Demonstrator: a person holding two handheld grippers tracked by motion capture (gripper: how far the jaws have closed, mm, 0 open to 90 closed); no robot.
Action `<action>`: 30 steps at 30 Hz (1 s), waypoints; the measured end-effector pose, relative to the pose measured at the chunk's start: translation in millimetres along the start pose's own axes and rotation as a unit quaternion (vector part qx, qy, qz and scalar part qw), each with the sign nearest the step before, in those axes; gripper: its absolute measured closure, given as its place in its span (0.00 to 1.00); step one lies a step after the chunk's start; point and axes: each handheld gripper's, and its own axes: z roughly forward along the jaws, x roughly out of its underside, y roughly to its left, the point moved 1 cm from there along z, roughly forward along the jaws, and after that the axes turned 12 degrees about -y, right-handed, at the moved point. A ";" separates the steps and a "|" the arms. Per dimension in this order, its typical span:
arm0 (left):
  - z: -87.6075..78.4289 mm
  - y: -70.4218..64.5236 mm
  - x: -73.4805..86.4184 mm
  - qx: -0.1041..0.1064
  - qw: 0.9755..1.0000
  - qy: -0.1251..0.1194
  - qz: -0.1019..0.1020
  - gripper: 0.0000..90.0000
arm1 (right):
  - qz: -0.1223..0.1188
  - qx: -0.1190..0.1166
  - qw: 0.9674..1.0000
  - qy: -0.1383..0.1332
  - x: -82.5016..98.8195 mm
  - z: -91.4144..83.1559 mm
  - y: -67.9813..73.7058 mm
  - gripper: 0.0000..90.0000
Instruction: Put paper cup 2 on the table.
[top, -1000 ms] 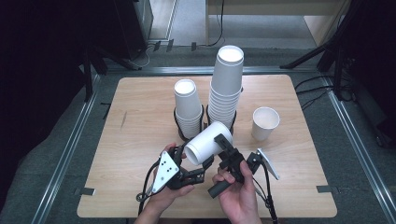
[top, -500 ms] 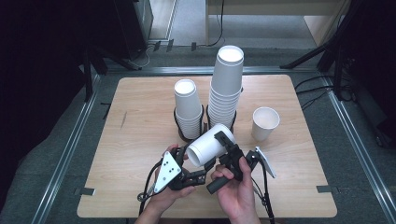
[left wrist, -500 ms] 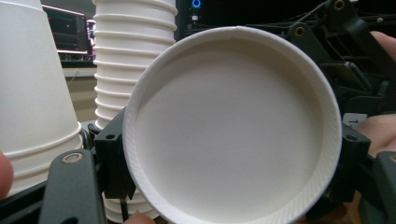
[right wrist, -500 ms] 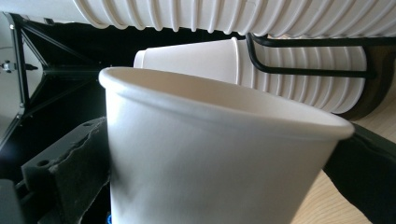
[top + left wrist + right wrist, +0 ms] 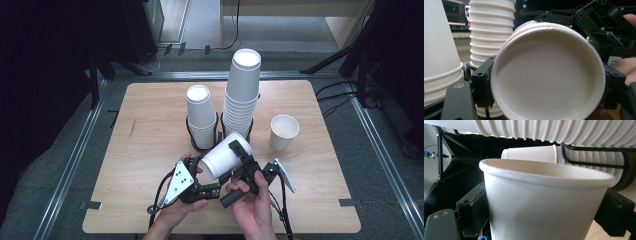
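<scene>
A white paper cup (image 5: 225, 157) lies tilted above the table's front middle, held between both grippers. My left gripper (image 5: 212, 172) is at its base end. In the left gripper view the round base (image 5: 549, 75) sits between the jaws, which have just been opening and flank it without squeezing. My right gripper (image 5: 240, 160) is at the rim end. Its jaws have just been closing. In the right gripper view they press on both sides of the cup (image 5: 544, 202) below the rim.
A tall stack of cups (image 5: 243, 95) and a shorter stack (image 5: 201, 117) stand in black wire holders just behind the grippers. A single upright cup (image 5: 284, 131) is to the right. The wooden table (image 5: 140, 130) has bare room at the left.
The right gripper's jaws have come together on the cup near its rim. Both hands and the cup have stayed in place.
</scene>
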 end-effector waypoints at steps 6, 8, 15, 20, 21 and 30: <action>-3.3 9.5 -0.7 0.005 0.999 0.023 -0.039 0.14 | -0.039 -0.011 0.999 -0.026 -3.1 -1.4 4.2 0.14; -4.1 11.9 -1.6 0.003 0.999 0.025 -0.043 0.10 | -0.049 -0.015 0.998 -0.034 -5.3 -1.6 5.8 0.15; -7.5 17.0 -6.6 -0.002 0.999 0.024 -0.044 0.08 | -0.111 -0.022 0.991 -0.075 -21.2 -4.4 14.8 0.15; -9.4 21.4 -5.2 -0.008 0.998 0.032 -0.044 0.08 | -0.183 -0.033 0.978 -0.091 -30.2 -7.9 21.8 0.15; -9.7 22.2 -5.4 -0.010 0.998 0.032 -0.043 0.08 | -0.190 -0.035 0.977 -0.091 -31.3 -9.0 23.0 0.15; -11.1 24.8 -7.0 -0.016 0.998 0.031 -0.045 0.08 | -0.279 -0.049 0.953 -0.105 -35.5 -13.2 28.1 0.15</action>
